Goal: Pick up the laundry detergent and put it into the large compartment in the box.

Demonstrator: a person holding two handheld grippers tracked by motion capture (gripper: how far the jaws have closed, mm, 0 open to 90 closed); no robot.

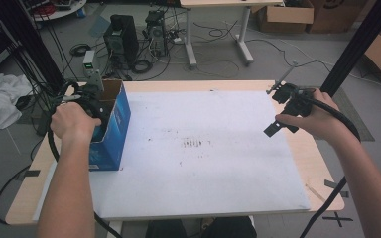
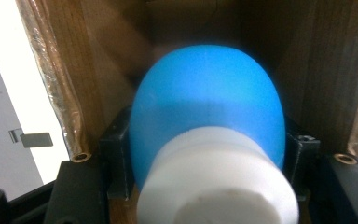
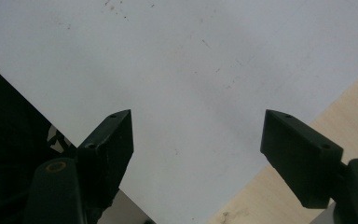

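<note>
A blue bulb with a white neck is clamped between the left gripper's jaws, inside the box at the table's left edge. It is judged light, soft and slippery (best held near the stiffer neck). Its far end is hidden. The right gripper is held wide open, empty, over the white sheet.
</note>
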